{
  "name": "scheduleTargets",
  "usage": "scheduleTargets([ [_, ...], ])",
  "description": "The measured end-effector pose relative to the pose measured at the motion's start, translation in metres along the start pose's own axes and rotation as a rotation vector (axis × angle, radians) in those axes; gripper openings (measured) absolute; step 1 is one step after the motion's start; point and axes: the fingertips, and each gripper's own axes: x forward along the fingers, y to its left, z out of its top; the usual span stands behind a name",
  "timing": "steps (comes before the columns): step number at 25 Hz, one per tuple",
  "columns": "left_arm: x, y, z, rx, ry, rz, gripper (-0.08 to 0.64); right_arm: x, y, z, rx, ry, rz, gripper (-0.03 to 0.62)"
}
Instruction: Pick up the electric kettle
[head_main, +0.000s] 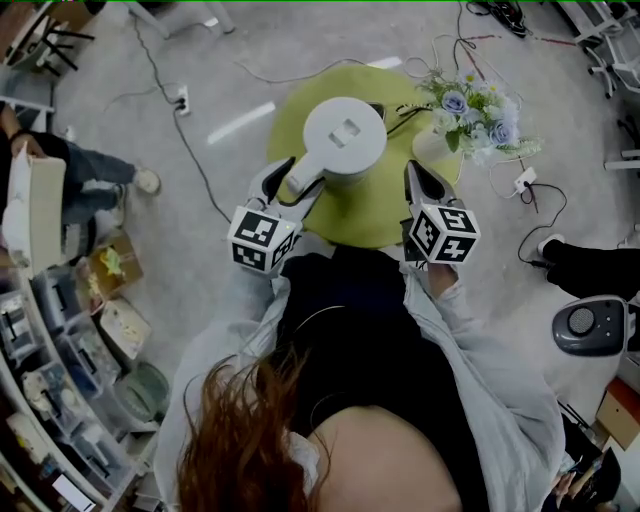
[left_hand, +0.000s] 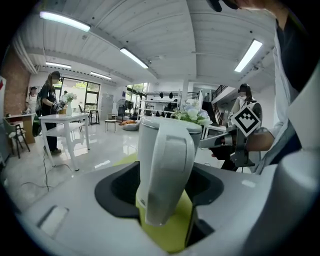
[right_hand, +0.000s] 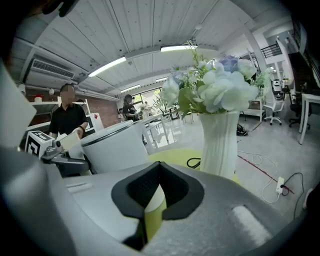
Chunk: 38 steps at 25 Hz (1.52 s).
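A white electric kettle (head_main: 343, 135) stands upright on the round green table (head_main: 350, 235). Its handle (head_main: 300, 185) points toward me. My left gripper (head_main: 288, 172) reaches around that handle; in the left gripper view the handle (left_hand: 167, 175) stands between the jaws (left_hand: 161, 192), with green table showing beside it on the right. The left gripper is open. My right gripper (head_main: 418, 172) hovers to the right of the kettle, apart from it, shut with nothing in it (right_hand: 157, 187). From there the kettle body (right_hand: 117, 147) shows to the left.
A white vase of flowers (head_main: 475, 115) stands on the table's right side, close ahead of the right gripper (right_hand: 218, 145). A black cable (right_hand: 192, 162) lies on the table. More cables and a power strip (head_main: 182, 98) cross the floor. Shelves (head_main: 40, 400) line the left.
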Motion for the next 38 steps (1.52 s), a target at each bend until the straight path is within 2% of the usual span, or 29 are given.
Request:
scheduleTargets([
  [3, 0.005, -0.006, -0.001, 0.024, 0.013, -0.028, 0.174, 0.001, -0.005, 0.001, 0.001, 0.001, 0.0, 0.002],
  [4, 0.005, -0.008, 0.0, 0.035, 0.012, -0.037, 0.17, 0.002, -0.006, 0.001, 0.002, 0.001, 0.0, 0.002],
  [14, 0.006, -0.008, 0.007, 0.072, -0.026, -0.067, 0.16, 0.009, 0.001, -0.002, 0.013, -0.002, -0.021, 0.002],
  [21, 0.008, 0.001, 0.021, 0.091, -0.049, -0.137, 0.147, 0.004, 0.002, 0.001, 0.056, -0.022, -0.119, 0.002],
  [28, 0.018, 0.013, 0.054, 0.057, -0.152, -0.174, 0.135, -0.001, 0.012, 0.005, 0.103, -0.035, -0.211, 0.002],
  [32, 0.024, 0.015, 0.064, 0.06, -0.184, -0.21, 0.135, -0.004, 0.015, 0.007, 0.097, -0.048, -0.247, 0.002],
  [38, 0.031, 0.019, 0.075, 0.064, -0.216, -0.212, 0.135, -0.013, 0.011, 0.004, 0.103, -0.042, -0.289, 0.002],
])
